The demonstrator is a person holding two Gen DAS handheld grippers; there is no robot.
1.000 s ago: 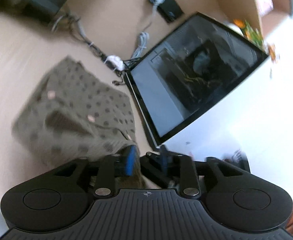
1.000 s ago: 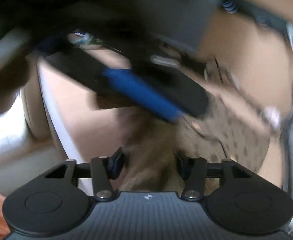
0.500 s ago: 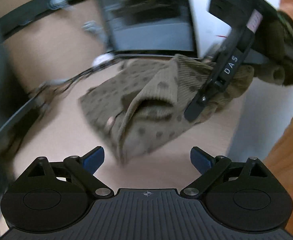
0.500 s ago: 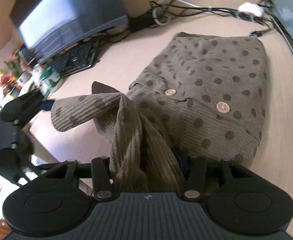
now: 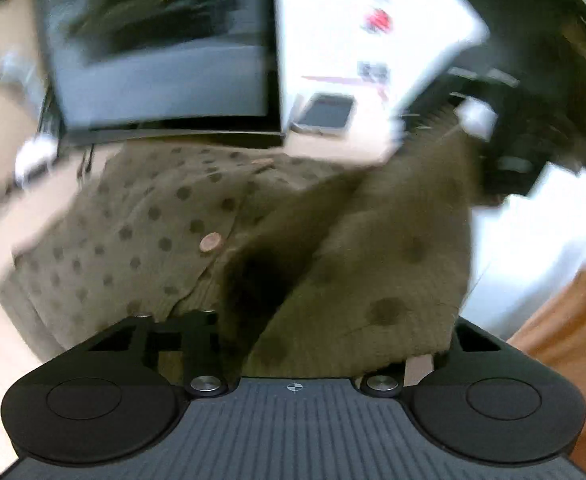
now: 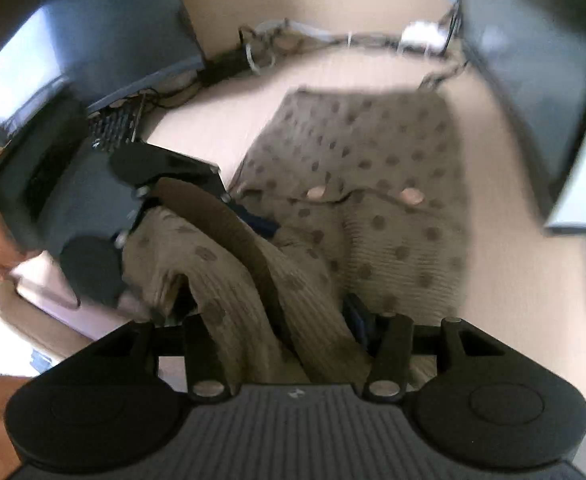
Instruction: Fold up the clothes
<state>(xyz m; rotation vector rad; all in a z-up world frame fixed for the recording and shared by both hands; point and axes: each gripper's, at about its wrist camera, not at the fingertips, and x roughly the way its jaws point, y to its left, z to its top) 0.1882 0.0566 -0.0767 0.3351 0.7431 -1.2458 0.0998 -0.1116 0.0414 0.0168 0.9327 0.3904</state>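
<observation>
Bunched cardigan (image 5: 333,272) hides both hand-held grippers' fingertips; motion blur smears the monitor (image 5: 161,48).

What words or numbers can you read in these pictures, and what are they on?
None can be read.
White box: a red mark and dark print, too blurred to read.
Left monitor and right monitor: no legible text.
Keyboard: keys too small and blurred.
Dotted garment: no label showing.
</observation>
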